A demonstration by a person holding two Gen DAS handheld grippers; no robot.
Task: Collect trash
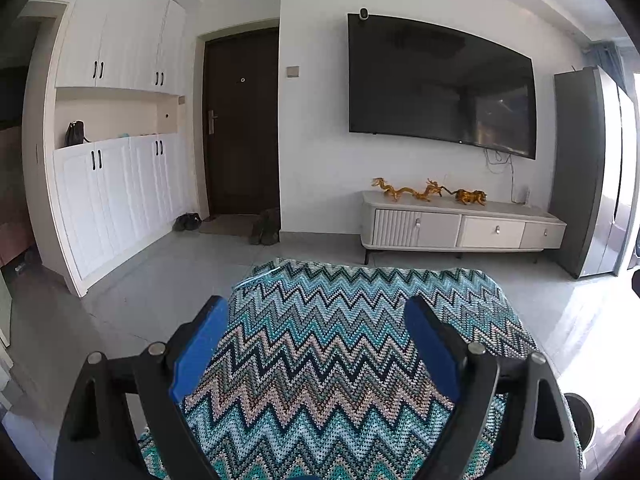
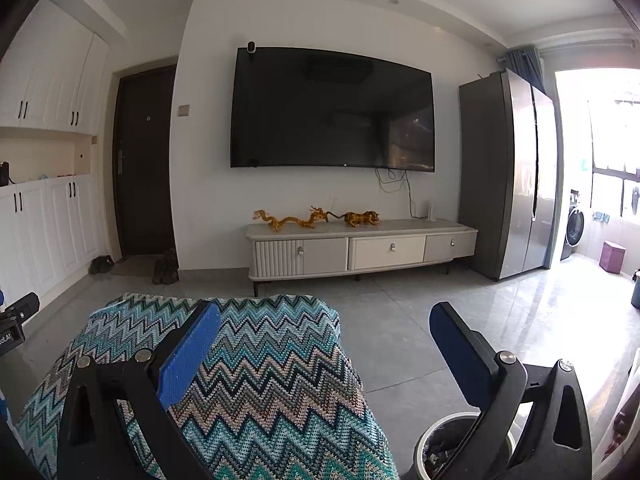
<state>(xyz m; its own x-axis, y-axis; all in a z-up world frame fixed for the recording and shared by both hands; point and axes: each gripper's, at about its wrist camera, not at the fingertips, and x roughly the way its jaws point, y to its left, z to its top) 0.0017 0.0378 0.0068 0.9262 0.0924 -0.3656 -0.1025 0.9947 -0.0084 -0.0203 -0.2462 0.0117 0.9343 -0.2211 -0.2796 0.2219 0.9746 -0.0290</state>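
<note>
A round white-rimmed waste bin with a dark liner (image 2: 460,446) stood on the grey tiled floor (image 2: 400,344) just beside the right edge of a table draped in a teal, blue and beige zigzag knitted cloth (image 2: 256,364); its contents were too dark to make out. In the left wrist view only a sliver of the bin (image 1: 580,420) showed past the cloth's right edge. The right gripper (image 2: 326,354) hung with its blue-padded fingers spread wide and nothing between them, one over the cloth, the other over the bin. The left gripper (image 1: 316,344) was likewise wide open and empty above the cloth. Beyond stood a pale low TV cabinet (image 2: 360,248) bearing golden dragon figurines (image 2: 292,220), under a large black wall-mounted television (image 2: 332,112).
</note>
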